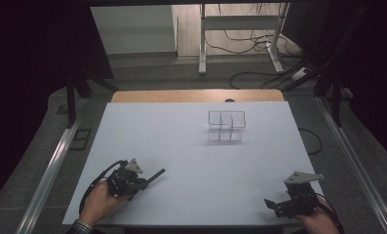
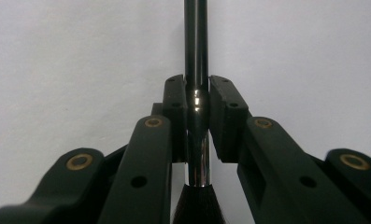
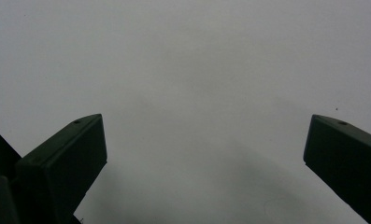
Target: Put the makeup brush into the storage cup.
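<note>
Left gripper (image 1: 149, 179), lower left, is clamping a dark rod (image 2: 196, 70); right gripper (image 1: 271, 204) is idling, jaws apart; clear rack (image 1: 226, 126) at upper centre is waiting untouched.

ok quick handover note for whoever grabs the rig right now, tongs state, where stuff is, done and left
Left tongs: shut on a slim dark rod with a shiny metal section, low over the near-left of the white table.
Right tongs: open, nothing between them, at the near-right edge.
Clear divided holder: far centre-right; looks empty.
Done: rod picked up.
Left: probably carry the rod to the holder and put it in.
</note>
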{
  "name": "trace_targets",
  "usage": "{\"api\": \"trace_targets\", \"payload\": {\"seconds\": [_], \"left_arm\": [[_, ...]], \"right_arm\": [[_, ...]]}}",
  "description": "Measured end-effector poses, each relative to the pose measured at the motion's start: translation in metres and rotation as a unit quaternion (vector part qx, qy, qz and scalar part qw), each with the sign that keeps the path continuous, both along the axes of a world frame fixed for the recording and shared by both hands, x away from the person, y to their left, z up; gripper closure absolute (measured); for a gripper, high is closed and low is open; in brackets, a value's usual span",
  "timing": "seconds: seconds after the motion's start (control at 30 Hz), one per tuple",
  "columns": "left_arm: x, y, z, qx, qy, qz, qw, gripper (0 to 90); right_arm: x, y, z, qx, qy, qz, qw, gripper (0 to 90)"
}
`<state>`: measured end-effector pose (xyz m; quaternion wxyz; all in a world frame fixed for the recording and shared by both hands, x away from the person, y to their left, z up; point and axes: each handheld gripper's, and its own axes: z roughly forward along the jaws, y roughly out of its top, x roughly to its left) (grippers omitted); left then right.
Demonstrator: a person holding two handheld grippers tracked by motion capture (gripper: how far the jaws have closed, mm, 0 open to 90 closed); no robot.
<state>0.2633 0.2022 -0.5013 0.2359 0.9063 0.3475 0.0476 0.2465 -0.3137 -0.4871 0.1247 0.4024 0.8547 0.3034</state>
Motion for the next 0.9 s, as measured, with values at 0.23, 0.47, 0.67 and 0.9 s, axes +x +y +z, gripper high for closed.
{"api": "trace_targets", "payload": {"seconds": [0.23,0.47,0.67,0.9], "left_arm": [[-0.004,-0.003,0.006,-0.015,-0.012,-0.005,0.9998,77.8],[-0.007,-0.008,0.012,-0.026,-0.020,-0.012,0.9994,77.8],[-0.008,-0.010,0.015,-0.040,-0.025,-0.013,0.9988,77.8],[-0.008,-0.012,0.016,-0.046,-0.027,-0.015,0.9985,77.8]], "right_arm": [[0.000,-0.001,0.001,0.001,-0.001,-0.009,1.0000,0.0],[0.000,-0.001,0.002,-0.002,-0.005,-0.013,0.9999,0.0],[-0.001,-0.001,0.003,-0.003,-0.005,-0.016,0.9999,0.0],[-0.001,-0.001,0.005,0.003,-0.017,-0.015,0.9997,0.0]]}}
